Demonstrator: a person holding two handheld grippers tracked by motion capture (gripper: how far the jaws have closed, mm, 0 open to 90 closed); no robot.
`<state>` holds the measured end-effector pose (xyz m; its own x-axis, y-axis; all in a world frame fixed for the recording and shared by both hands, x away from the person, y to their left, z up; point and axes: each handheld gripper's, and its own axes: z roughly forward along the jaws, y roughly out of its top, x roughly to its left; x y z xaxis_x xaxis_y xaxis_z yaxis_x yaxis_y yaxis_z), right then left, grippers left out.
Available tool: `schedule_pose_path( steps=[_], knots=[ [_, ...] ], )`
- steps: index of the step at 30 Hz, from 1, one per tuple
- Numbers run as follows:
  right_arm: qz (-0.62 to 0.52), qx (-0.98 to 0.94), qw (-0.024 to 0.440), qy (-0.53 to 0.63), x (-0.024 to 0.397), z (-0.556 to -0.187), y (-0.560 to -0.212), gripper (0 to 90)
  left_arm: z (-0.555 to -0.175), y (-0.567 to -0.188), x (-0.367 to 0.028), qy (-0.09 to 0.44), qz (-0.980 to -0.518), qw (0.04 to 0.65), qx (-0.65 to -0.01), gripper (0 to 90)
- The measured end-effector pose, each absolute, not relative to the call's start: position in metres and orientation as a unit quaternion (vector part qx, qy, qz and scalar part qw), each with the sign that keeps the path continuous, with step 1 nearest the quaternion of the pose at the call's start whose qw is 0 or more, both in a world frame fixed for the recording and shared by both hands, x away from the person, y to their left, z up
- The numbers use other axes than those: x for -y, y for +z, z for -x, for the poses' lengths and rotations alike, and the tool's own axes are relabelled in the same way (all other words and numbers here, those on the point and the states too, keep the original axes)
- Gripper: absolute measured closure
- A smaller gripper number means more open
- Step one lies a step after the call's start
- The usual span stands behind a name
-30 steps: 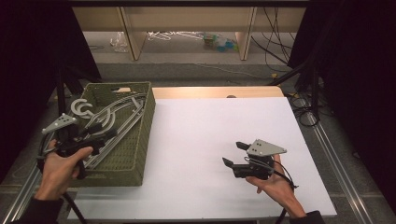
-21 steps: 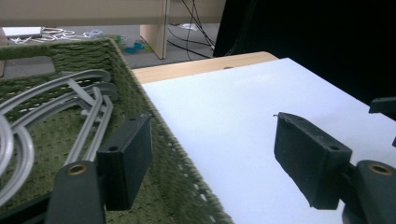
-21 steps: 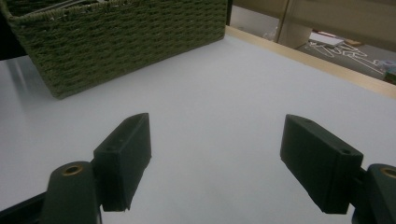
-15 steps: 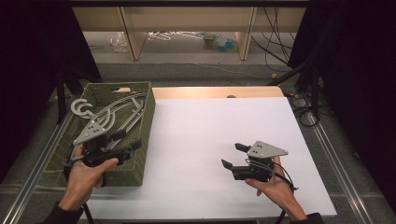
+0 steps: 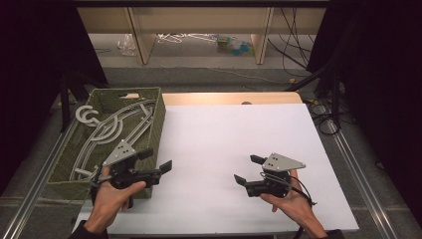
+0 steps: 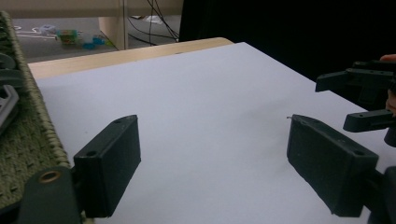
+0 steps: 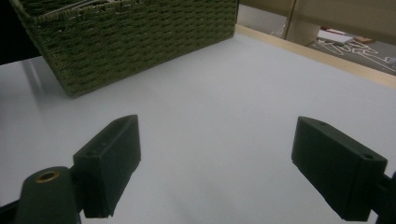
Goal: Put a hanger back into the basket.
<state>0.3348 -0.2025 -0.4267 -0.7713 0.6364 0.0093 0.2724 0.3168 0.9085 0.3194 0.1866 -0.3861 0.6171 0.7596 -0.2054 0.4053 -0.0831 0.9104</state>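
A green woven basket (image 5: pixel 160 117) stands at the table's left and holds grey clothes hangers (image 5: pixel 107 127). My left gripper (image 5: pixel 157 159) hovers at the basket's near right corner and points right over the white table top. Its jaws have just been opening and stand open with nothing between them (image 6: pixel 219 163). My right gripper (image 5: pixel 247 169) rests low over the near right of the table and points left toward the basket (image 7: pixel 135 42). Its jaws have also just been opening and hold nothing (image 7: pixel 217 163). The left gripper view shows the right gripper (image 6: pixel 359 100) at its right edge.
The white table top (image 5: pixel 229 134) has a wooden strip (image 5: pixel 229 98) along its far edge. Metal rails (image 5: pixel 358 169) run along both sides. Beyond the table stand shelf units (image 5: pixel 261 40), with cables and small clutter (image 5: pixel 234 45) on the floor.
My left hand has moved right, from the basket's near left side to its near right corner. Both pairs of jaws look slightly wider. The right hand has stayed in place.
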Motion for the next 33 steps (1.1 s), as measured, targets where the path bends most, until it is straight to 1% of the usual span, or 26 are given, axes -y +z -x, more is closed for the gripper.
schedule_pose_path(
  steps=[2,3,4,7,10,14,15,19,21,24,28,32,33],
  knots=[
    [-0.286,-0.789,0.185,0.51,0.203,-0.333,-0.426,16.3,-0.316,-0.39,-0.182,0.16,-0.72,0.545,-0.399,16.9],
    [-0.291,-0.791,0.174,0.509,0.202,-0.331,-0.425,16.3,-0.314,-0.391,-0.18,0.158,-0.72,0.546,-0.399,16.8],
    [-0.292,-0.79,0.18,0.509,0.201,-0.33,-0.425,16.3,-0.311,-0.392,-0.178,0.157,-0.718,0.546,-0.402,16.6],
    [-0.291,-0.785,0.186,0.514,0.2,-0.327,-0.424,16.3,-0.304,-0.396,-0.176,0.168,-0.722,0.547,-0.39,16.5],
    [-0.294,-0.784,0.18,0.517,0.199,-0.322,-0.424,16.3,-0.297,-0.402,-0.174,0.168,-0.717,0.548,-0.397,16.0],
    [-0.303,-0.776,0.182,0.522,0.201,-0.314,-0.425,16.2,-0.29,-0.412,-0.171,0.184,-0.725,0.54,-0.386,16.0],
    [-0.305,-0.773,0.181,0.526,0.201,-0.312,-0.426,16.2,-0.287,-0.414,-0.17,0.19,-0.721,0.538,-0.394,16.0],
    [-0.311,-0.774,0.177,0.522,0.204,-0.304,-0.428,16.1,-0.281,-0.417,-0.167,0.203,-0.729,0.537,-0.373,16.0],
    [-0.314,-0.772,0.175,0.524,0.205,-0.298,-0.43,16.1,-0.276,-0.422,-0.162,0.188,-0.729,0.539,-0.377,16.0],
    [-0.317,-0.772,0.181,0.521,0.207,-0.296,-0.43,16.1,-0.276,-0.423,-0.16,0.191,-0.736,0.535,-0.369,16.0],
    [-0.326,-0.762,0.176,0.531,0.211,-0.294,-0.431,16.0,-0.275,-0.425,-0.159,0.189,-0.733,0.536,-0.375,16.0],
    [-0.339,-0.755,0.185,0.529,0.217,-0.296,-0.431,16.0,-0.277,-0.424,-0.161,0.194,-0.732,0.538,-0.37,16.0],
    [-0.337,-0.758,0.178,0.528,0.217,-0.296,-0.431,16.0,-0.277,-0.423,-0.162,0.194,-0.732,0.538,-0.371,16.0]
  ],
)
